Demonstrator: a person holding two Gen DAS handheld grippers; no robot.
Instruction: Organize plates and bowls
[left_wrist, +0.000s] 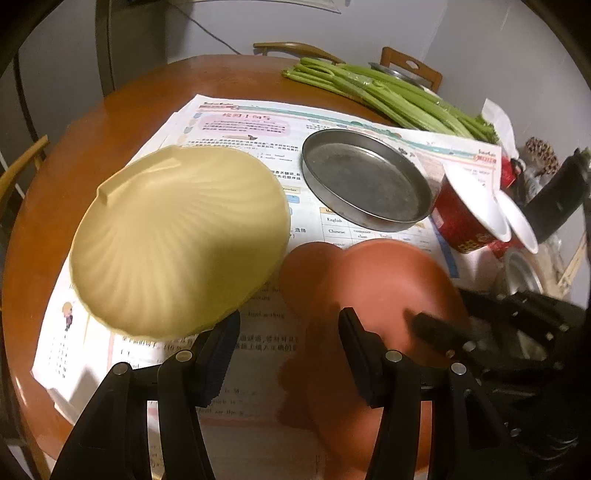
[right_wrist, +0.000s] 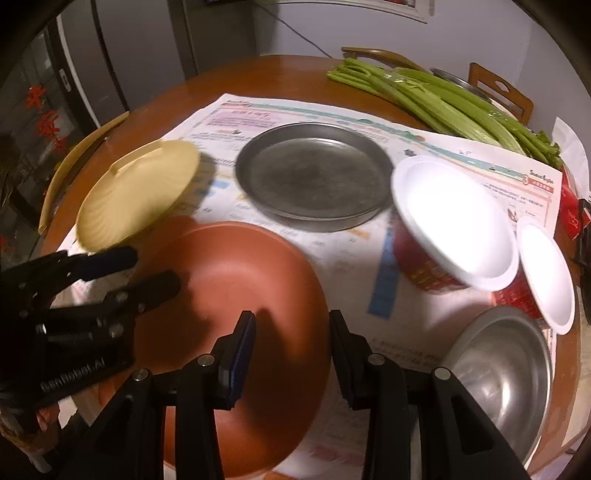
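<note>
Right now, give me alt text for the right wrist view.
Open right tongs hover over a terracotta plate on a newspaper-covered table. Behind it sit a yellow shell-shaped plate, a grey metal pan and two red bowls; the left tongs reach in.

Left wrist view: low and close over the near edge of the round table (left_wrist: 122, 110), facing across it toward the far wall, just behind the shell-shaped yellow plate (left_wrist: 177, 240). Right wrist view: slightly to the right, same heading, equally near. Shared by both: terracotta plate (right_wrist: 236, 314), metal pan (right_wrist: 314, 177), newspaper (right_wrist: 461, 155), celery (right_wrist: 443, 99), red paper bowls (right_wrist: 454, 225).
</note>
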